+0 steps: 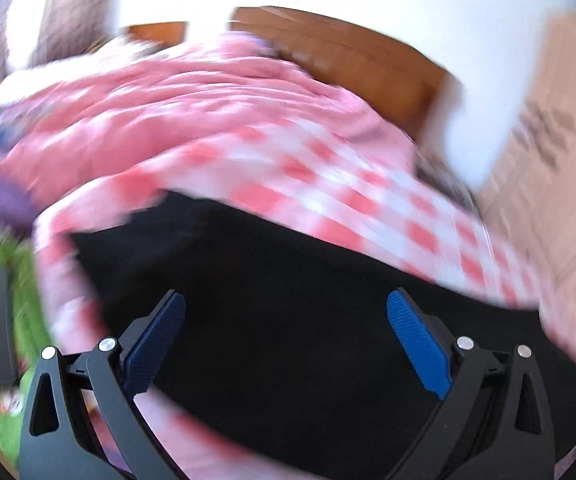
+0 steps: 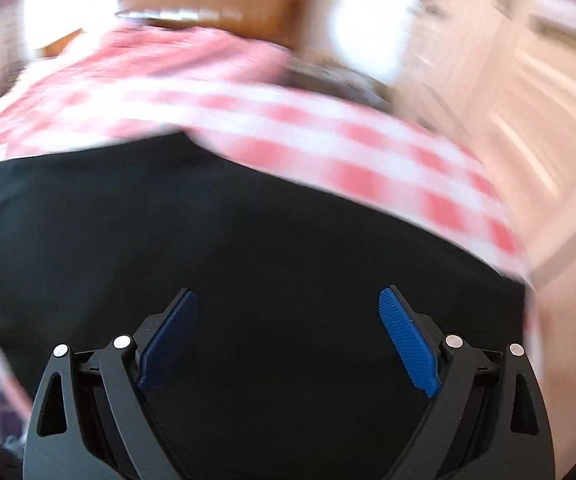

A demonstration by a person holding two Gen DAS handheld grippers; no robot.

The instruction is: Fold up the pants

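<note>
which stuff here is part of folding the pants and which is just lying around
For the job:
- pants, black, spread under both grippers
- left gripper, open
- right gripper, open

Just lying about:
- checked cloth, pink and white, under the pants
- wooden headboard behind
- green thing at the left edge, too blurred to name

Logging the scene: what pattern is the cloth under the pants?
Pink and white checks on the cloth, clearest in the left wrist view.

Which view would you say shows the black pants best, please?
The right wrist view: the pants fill most of the frame with their far edge visible. The left wrist view shows less of them, framed by the checked cloth.
</note>
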